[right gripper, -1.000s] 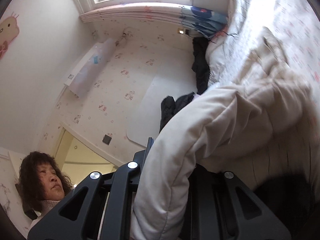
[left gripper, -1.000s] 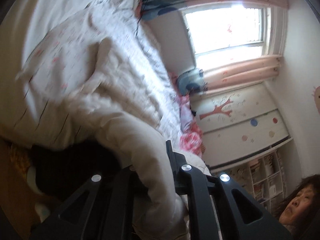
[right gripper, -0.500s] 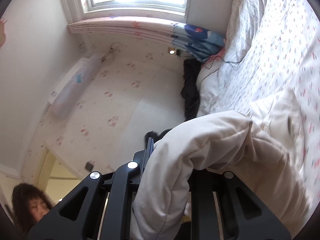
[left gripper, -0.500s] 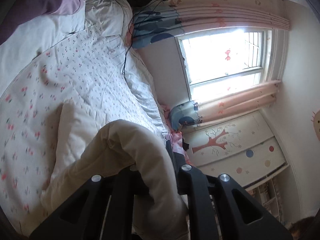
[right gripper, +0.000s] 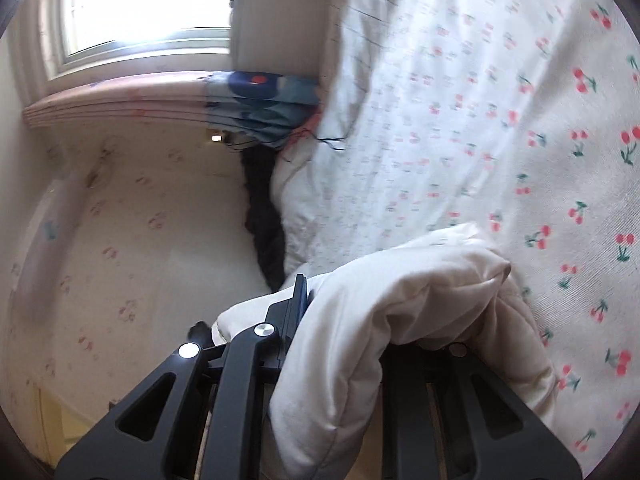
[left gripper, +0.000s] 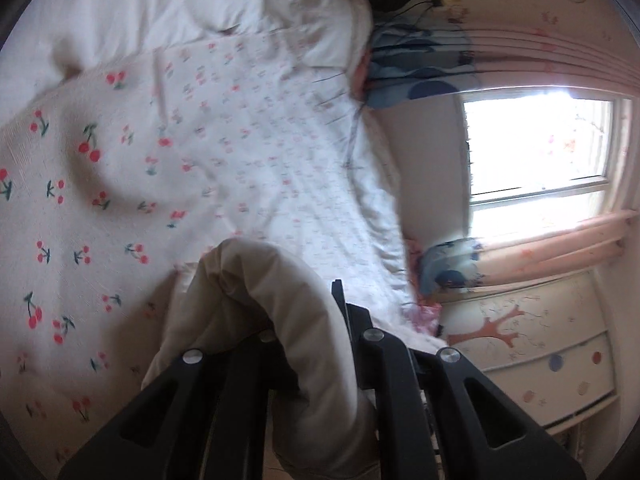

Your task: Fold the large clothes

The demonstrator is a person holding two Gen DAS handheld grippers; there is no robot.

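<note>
Both wrist views look along black gripper fingers with a thick fold of cream padded garment (left gripper: pixel 304 320) bulging up between them, over a bed covered by a white bedspread (left gripper: pixel 120 208) printed with red cherries. In the left wrist view the left gripper (left gripper: pixel 308 344) is clenched on the garment: the cloth rises in a hump between the fingers (left gripper: pixel 384 380) and spills down over the near side, so the pads themselves are hidden. The right wrist view shows the right gripper (right gripper: pixel 340 344) pinched on another part of the same garment (right gripper: pixel 400 300), a rounded puffy fold that droops over the right-hand finger and hangs toward the bedspread (right gripper: pixel 520 120). Only the left view shows the plain white pillow (left gripper: pixel 140 8) at the head of the bed, a cream cabinet (left gripper: pixel 532 344) painted with a coral tree and coloured dots, and pink curtains (left gripper: pixel 560 248) bunched on either side of the bright window (left gripper: pixel 536 144). Only the right view shows the wide stretch of pale wallpapered wall (right gripper: pixel 120 240) with a faint pink motif and the length of a dark piece of clothing (right gripper: pixel 264 216) hanging at the head of the bed. Both show a blue patterned cloth (right gripper: pixel 264 100) near the window and thin dark cables trailing over the bed's edge. The bedding is motion-blurred in both views.
</note>
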